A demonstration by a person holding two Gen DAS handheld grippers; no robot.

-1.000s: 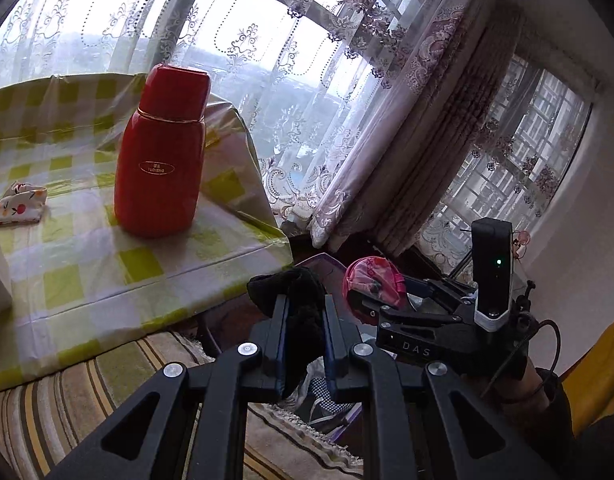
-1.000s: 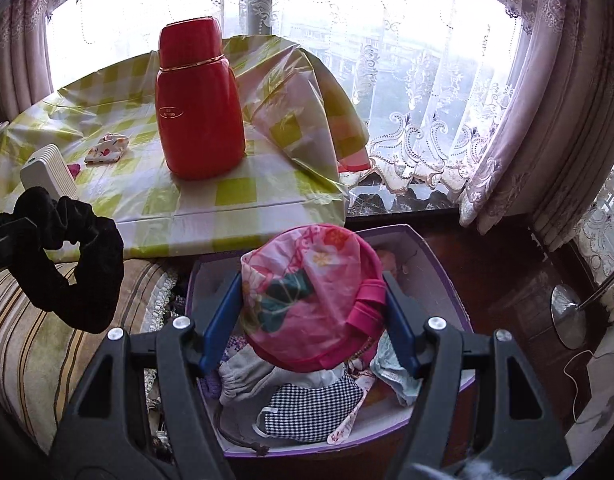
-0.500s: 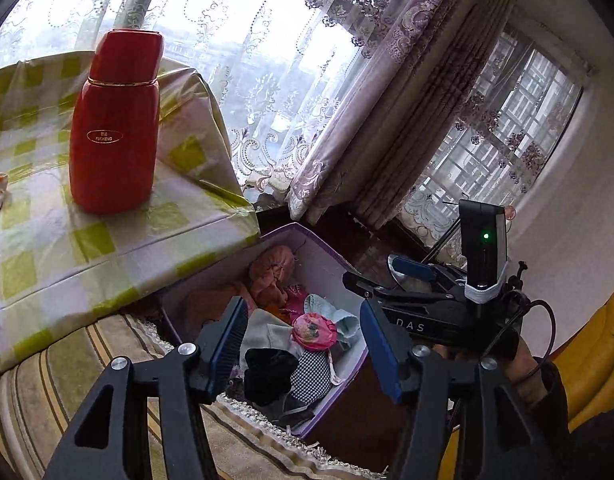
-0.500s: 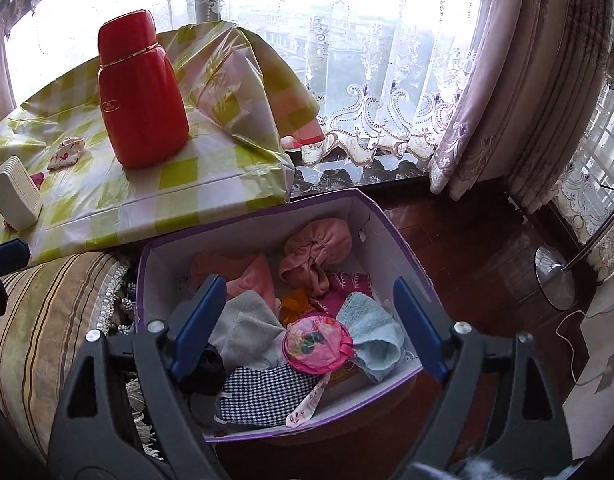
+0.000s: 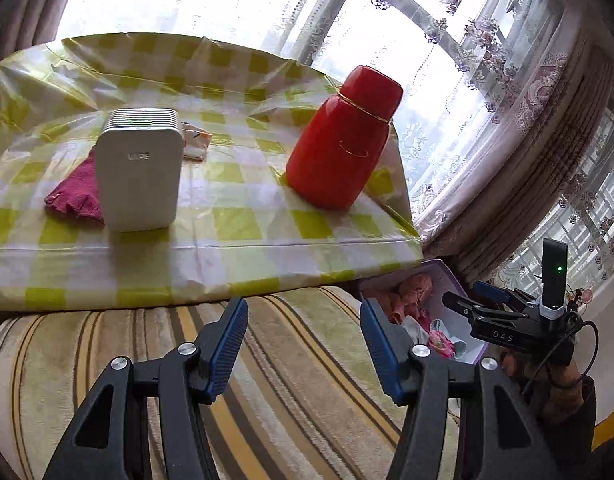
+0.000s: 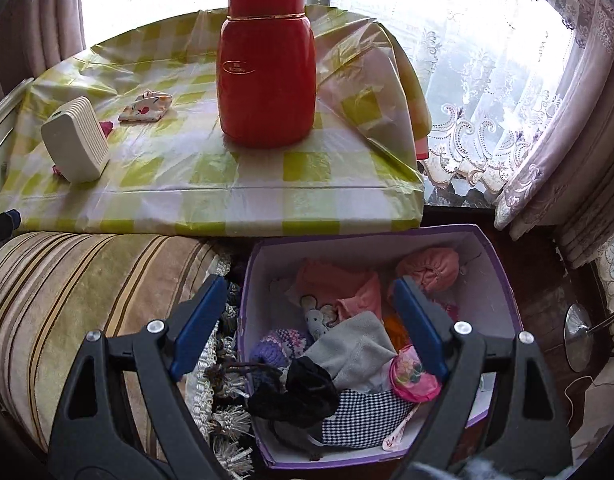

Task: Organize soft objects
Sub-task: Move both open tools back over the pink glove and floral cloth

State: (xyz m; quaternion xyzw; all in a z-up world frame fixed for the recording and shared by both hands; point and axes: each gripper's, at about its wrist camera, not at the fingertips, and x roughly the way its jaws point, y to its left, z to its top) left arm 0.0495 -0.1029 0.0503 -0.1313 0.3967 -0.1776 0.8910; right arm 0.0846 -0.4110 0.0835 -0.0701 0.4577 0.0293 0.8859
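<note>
Left wrist view: the left gripper (image 5: 305, 344) hangs over a striped cushion (image 5: 299, 392), its jaws parted and empty. Both grippers' jaws opened wider in the last second, but neither has widened in the last half second. Ahead, a checked tablecloth (image 5: 235, 216) covers a table. On it stand a white device (image 5: 139, 172) and a red flask (image 5: 343, 140). A crimson cloth (image 5: 73, 194) lies partly behind the device, touching it. A small patterned cloth (image 5: 197, 142) peeks out behind the device's far side. At the right edge, a person's hand holds the right gripper (image 5: 467, 300) over a purple box (image 5: 461, 286).

Right wrist view: the right gripper (image 6: 309, 320) has wide jaws with nothing between them, above the box (image 6: 503, 280). The box sits on the floor between the cushion (image 6: 87, 288) and the curtains. Inside lie a black scrunchie (image 6: 303, 392), a pink floral pouch (image 6: 413, 374), a grey cloth (image 6: 355, 346), a checked cloth (image 6: 367, 418) and peach-coloured pieces (image 6: 339, 286). The patterned cloth (image 6: 147, 106) lies on the table, between the device (image 6: 75, 140) and the flask (image 6: 267, 60).
</note>
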